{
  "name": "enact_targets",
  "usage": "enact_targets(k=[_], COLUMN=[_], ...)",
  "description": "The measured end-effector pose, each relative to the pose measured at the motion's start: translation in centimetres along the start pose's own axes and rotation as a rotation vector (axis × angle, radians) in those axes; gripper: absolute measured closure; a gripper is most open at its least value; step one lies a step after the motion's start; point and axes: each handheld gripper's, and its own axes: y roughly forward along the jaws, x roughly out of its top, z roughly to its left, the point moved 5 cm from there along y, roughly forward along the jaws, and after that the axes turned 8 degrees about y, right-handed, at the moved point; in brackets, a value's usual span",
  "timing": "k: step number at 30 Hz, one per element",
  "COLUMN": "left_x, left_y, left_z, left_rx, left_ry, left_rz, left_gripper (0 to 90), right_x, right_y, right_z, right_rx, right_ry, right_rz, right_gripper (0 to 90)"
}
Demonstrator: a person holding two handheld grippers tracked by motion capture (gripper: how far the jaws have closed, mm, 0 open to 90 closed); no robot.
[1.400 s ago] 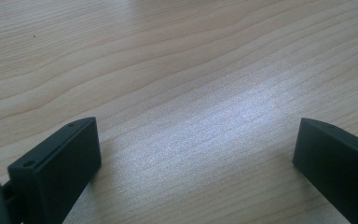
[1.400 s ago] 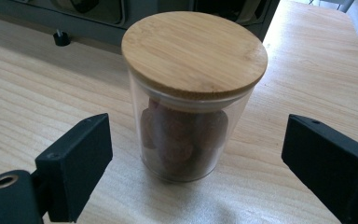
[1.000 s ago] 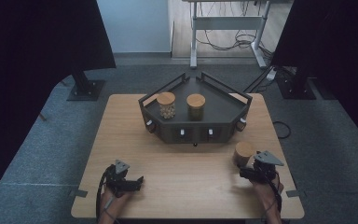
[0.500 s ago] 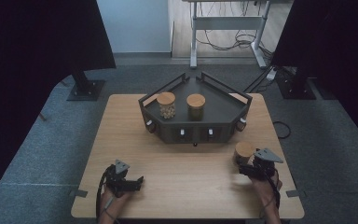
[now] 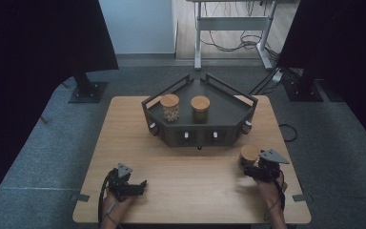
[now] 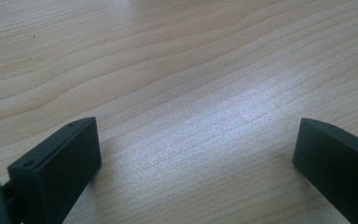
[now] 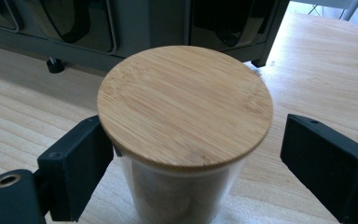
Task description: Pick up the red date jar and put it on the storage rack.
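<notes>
Two jars [image 5: 170, 107] with wooden lids already stand side by side on the dark tray [image 5: 228, 114] at twelve o'clock on the table [image 5: 124, 129], so that part looks done. A third jar [image 7: 184, 121] stands on the wood near the tray's front right corner, at about four o'clock from the table's middle. The right gripper [image 7: 191, 163] has its jaws spread wide around this jar, one on each side just under the lid, not yet closed on the glass. The left gripper [image 6: 196, 154] lies at seven o'clock, jaws wide apart over bare wood, holding nothing. Gripping, lifting and placing the jar on the tray remain.
</notes>
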Motion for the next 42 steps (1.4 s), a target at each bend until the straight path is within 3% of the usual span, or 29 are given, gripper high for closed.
enact_targets(k=[6,15,27,42], left_x=[0.0,0.0,0.0,0.0], left_y=[0.0,0.0,0.0,0.0], left_z=[0.0,0.0,0.0,0.0], left_rx=[0.000,0.000,0.000,0.000], left_ry=[0.000,0.000,0.000,0.000], left_rz=[0.000,0.000,0.000,0.000], left_gripper=[0.6,0.5,0.6,0.6], right_x=[0.2,0.2,0.2,0.3], right_y=[0.4,1.1,1.0,0.9], right_z=[0.1,-0.1,0.3,0.4], right_rx=[0.002,0.019,0.059,0.031], right_ry=[-0.008,0.018,0.032,0.033], right_rz=[0.000,0.005,-0.003,0.005], right_gripper=[9.0,11.0,24.0,24.7])
